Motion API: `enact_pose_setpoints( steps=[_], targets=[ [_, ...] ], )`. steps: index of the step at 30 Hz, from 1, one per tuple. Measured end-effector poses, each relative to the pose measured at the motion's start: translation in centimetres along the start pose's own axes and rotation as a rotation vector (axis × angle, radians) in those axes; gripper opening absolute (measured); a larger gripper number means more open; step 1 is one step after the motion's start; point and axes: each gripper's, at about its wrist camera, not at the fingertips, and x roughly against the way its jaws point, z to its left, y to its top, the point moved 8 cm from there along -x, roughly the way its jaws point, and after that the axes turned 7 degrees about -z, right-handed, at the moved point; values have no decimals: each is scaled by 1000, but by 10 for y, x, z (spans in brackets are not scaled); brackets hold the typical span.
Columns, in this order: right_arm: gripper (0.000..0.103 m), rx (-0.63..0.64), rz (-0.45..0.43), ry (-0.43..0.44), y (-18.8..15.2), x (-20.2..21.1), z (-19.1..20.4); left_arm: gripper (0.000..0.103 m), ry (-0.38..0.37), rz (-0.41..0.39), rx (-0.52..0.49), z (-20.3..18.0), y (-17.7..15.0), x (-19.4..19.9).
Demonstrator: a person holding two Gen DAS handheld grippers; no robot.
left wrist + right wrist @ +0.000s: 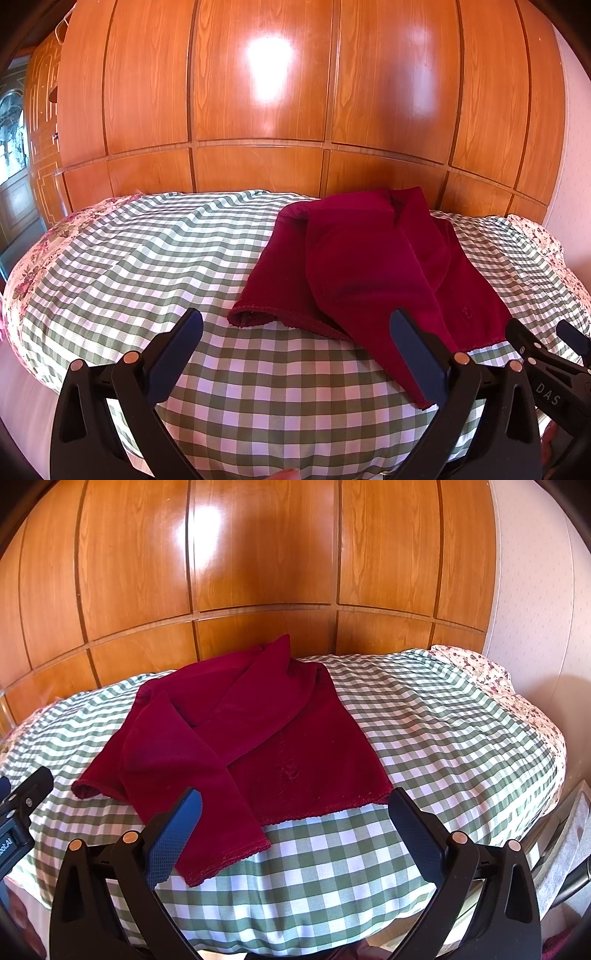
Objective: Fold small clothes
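Note:
A dark red garment [373, 266] lies on the green-and-white checked bed cover [147, 258], with both sleeves folded across its body. In the right wrist view the garment [236, 738] lies centre-left, its hem toward me. My left gripper [295, 328] is open and empty, above the cover just left of the garment's near hem. My right gripper [295, 808] is open and empty, just short of the hem. The right gripper also shows at the right edge of the left wrist view [546, 343]. The left gripper shows at the left edge of the right wrist view [22, 797].
A glossy wooden panelled wardrobe [258, 110] stands right behind the bed. A floral bedspread edge [517, 701] shows at the sides. A pale wall [535, 590] is to the right, and grey fabric [569, 849] lies beside the bed at the lower right.

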Motion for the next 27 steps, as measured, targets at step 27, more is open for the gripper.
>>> enact_pose_setpoints(
  steps=[27],
  targets=[
    [97, -254, 216, 47, -20, -60, -68, 81, -383, 241, -476, -127, -90, -57]
  ],
)
